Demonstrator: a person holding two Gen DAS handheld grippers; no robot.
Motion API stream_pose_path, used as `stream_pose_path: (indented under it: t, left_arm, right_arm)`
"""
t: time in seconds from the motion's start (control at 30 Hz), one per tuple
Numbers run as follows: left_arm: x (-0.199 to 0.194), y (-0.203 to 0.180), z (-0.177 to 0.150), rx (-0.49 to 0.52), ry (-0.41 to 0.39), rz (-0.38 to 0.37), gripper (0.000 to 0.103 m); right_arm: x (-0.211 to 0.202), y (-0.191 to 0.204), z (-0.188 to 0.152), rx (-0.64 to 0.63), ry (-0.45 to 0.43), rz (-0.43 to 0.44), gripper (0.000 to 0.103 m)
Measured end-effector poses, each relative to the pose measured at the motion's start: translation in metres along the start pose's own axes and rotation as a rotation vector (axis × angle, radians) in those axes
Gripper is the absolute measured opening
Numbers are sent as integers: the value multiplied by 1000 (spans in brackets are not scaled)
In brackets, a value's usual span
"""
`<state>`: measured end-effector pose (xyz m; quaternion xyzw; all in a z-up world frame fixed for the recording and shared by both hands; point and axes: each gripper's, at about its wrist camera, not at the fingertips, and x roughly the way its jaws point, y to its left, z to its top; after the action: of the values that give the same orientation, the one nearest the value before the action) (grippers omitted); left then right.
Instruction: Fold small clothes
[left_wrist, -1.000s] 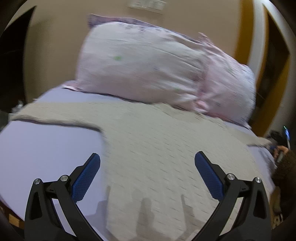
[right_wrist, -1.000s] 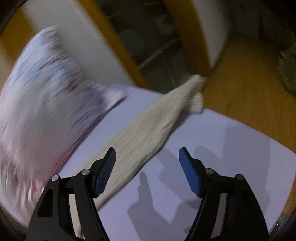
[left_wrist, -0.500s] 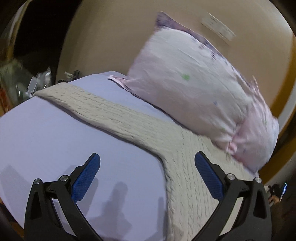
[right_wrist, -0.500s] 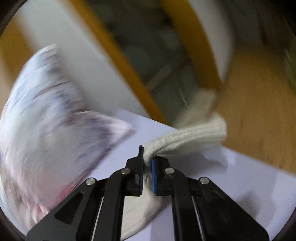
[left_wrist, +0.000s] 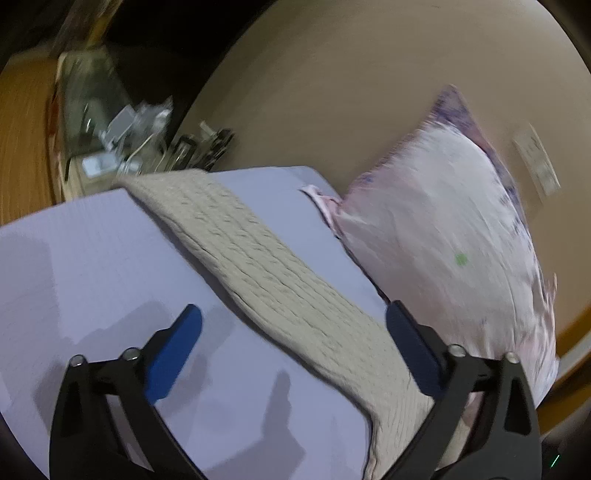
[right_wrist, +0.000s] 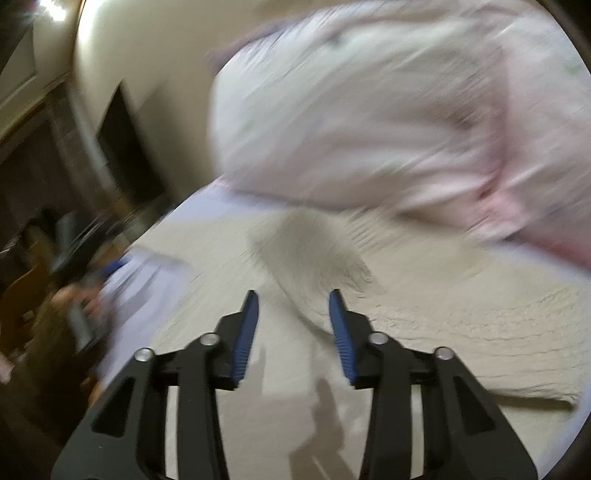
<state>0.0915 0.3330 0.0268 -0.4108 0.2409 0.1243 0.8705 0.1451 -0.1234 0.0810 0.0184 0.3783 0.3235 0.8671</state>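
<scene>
My left gripper (left_wrist: 291, 332) is a matte black frame with triangular cut-outs, round silver screw heads at the joints, and two flat blue pads (left_wrist: 173, 349) on the fingers. My right gripper (right_wrist: 293, 315) matches it: black arms, silver screws, ribbed blue pads (right_wrist: 245, 336).

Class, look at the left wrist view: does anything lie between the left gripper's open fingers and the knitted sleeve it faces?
Nothing visible does. The left gripper is open above the lavender sheet, and the cream knitted sleeve runs diagonally straight between its fingers. The pink pillow sits off to the side, beyond the sleeve.
</scene>
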Motion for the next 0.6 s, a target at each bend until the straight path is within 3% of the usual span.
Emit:
stream_pose_path:
  t: [0.07, 0.13, 0.23, 0.3, 0.4, 0.47, 0.5, 0.53, 0.57, 0.6]
  left_arm:
    - [8, 7, 8, -30, 14, 7, 85]
    - [16, 16, 16, -64, 15, 8, 83]
    - [28, 30, 28, -128, 14, 34, 80]
    - [33, 40, 35, -166, 9, 62, 71]
    - [38, 44, 44, -186, 1, 72, 70]
    - [42, 46, 49, -192, 0, 81, 61]
    - [45, 49, 52, -209, 3, 92, 46]
    - [47, 51, 55, -223, 10, 109, 20]
    - [49, 51, 57, -222, 13, 132, 10]
    - [46, 41, 60, -180, -1, 166, 8]
  right_arm:
    - [-9, 6, -10, 12, -21, 21, 64]
    - [-39, -2, -22, 51, -76, -18, 74]
    - [-79, -47, -29, 139, -133, -82, 76]
    - [-97, -66, -36, 187, -155, -120, 77]
    - [-120, -87, -49, 260, -177, -157, 78]
    - [-126, -101, -56, 304, -184, -162, 78]
    - [-129, -105, -59, 322, -187, -160, 78]
    - [-131, -110, -63, 341, -188, -153, 78]
    - [-129, -113, -64, 348, -186, -150, 79]
    - [-129, -115, -66, 350, -185, -149, 79]
